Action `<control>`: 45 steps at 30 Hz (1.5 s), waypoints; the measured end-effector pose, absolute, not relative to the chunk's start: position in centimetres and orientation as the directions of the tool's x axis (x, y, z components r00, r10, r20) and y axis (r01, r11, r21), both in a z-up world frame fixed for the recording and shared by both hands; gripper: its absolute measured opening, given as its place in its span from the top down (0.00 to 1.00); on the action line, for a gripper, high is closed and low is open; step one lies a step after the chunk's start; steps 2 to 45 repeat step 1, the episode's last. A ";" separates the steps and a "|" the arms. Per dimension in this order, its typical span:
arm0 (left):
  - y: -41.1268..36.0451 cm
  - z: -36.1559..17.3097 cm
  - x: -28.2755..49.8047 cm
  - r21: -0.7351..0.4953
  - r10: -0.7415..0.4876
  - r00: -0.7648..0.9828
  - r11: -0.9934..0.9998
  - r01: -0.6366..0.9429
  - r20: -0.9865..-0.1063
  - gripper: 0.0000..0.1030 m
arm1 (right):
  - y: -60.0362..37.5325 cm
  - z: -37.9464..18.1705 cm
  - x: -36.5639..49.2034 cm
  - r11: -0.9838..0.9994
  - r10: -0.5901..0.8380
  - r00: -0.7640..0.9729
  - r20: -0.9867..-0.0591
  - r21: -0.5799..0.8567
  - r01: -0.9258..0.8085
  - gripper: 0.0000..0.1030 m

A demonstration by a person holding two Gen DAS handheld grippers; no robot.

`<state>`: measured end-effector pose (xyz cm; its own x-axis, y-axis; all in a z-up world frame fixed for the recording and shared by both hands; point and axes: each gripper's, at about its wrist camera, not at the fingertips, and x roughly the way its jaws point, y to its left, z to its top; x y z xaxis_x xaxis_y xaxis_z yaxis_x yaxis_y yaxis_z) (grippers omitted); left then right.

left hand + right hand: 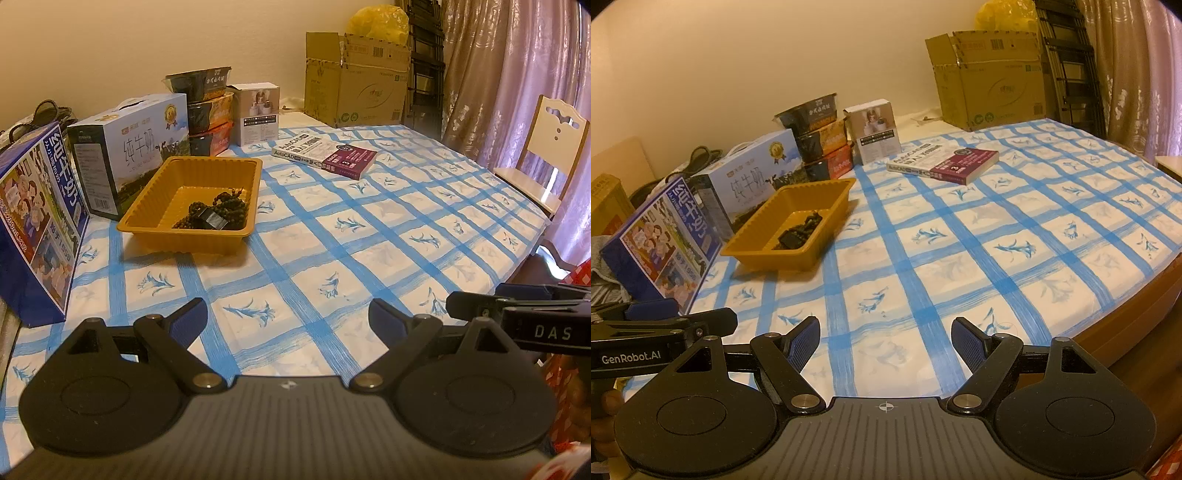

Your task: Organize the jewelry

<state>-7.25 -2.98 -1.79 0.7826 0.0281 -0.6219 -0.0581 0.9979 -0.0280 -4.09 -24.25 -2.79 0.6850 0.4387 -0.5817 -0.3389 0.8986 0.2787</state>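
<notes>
Milk cartons [40,221] stood at the far left of the bench [369,236], and just right of them sat the yellow tray [147,210] you were filling, with a dark heap of beaded jewelry [218,210] and a small black piece lying in its near right corner. Your left gripper [288,317] hung low over the checked cloth, well short of the tray, jaws spread and nothing between them. Further right your right gripper [884,339] hovered beside it in the same way, jaws also wide apart and empty, pointing down at bare cloth. Beyond both, a book [325,155] lay flat toward the back, and a cardboard box [354,81] stood in the far corner near the curtain [517,74]. By the look of it, the job was mostly or wholly finished: all the jewelry you could see was gathered in the tray, and no loose piece showed on the cloth. What remained, if anything, was tidying the heap inside the tray, though the beads were too small and dark to tell whether they were tangled.
</notes>
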 end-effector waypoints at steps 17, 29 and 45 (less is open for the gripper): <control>-3.0 -1.8 -7.2 -0.027 0.030 0.781 0.998 -0.060 -0.623 0.09 | -24.2 -2.9 -4.1 0.898 0.439 0.685 -0.582 0.279 -0.339 0.24; -3.0 -1.8 -7.2 -0.027 0.030 0.781 0.998 -0.060 -0.623 0.09 | -24.2 -2.9 -4.1 0.898 0.439 0.685 -0.582 0.279 -0.339 0.24; -3.0 -1.8 -7.2 -0.027 0.030 0.781 0.998 -0.060 -0.623 0.09 | -24.2 -2.9 -4.1 0.898 0.439 0.685 -0.582 0.279 -0.339 0.24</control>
